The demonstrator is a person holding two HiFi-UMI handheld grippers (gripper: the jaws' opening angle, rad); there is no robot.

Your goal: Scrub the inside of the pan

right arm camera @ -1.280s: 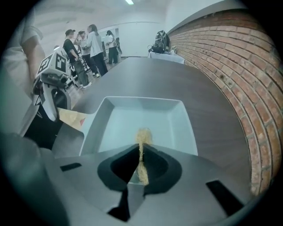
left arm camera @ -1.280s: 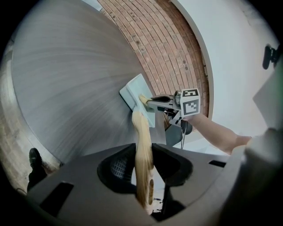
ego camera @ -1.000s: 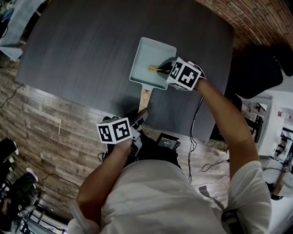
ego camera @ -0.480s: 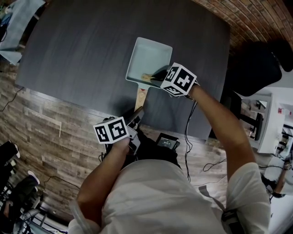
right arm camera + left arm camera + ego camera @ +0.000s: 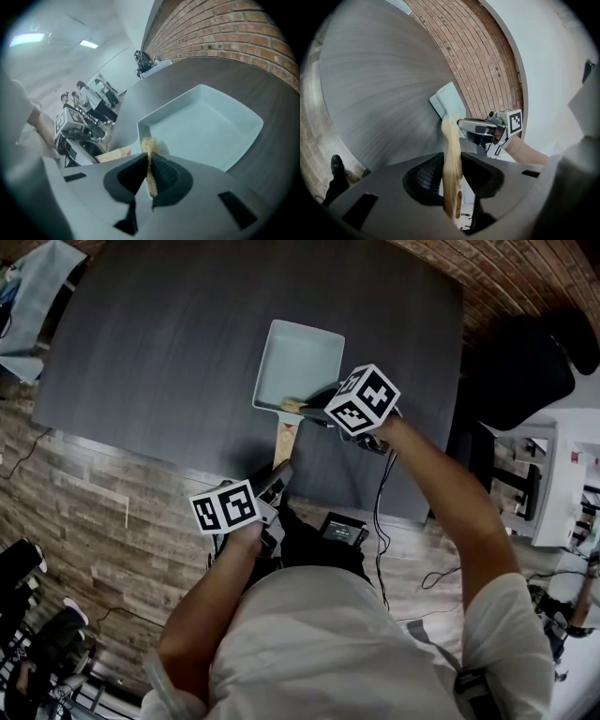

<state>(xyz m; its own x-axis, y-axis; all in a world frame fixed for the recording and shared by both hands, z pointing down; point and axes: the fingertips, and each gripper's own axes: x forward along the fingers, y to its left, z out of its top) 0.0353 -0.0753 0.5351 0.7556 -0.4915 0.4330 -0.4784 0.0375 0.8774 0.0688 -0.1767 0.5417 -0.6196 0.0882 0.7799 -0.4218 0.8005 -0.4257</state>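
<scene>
Scrubber (image 5: 149, 145) pinched in right gripper (image 5: 149, 176), at near corner of pan (image 5: 206, 126); left gripper (image 5: 452, 183) clamps wooden handle (image 5: 451, 150). Risk: thin pinch slips under scrubbing pressure.

I note one dark grey, wood-grained surface (image 5: 169, 343). A pale blue square pan (image 5: 300, 357) lies directly on it, toward the right near side, its wooden handle (image 5: 284, 439) pointing at the near edge.
</scene>
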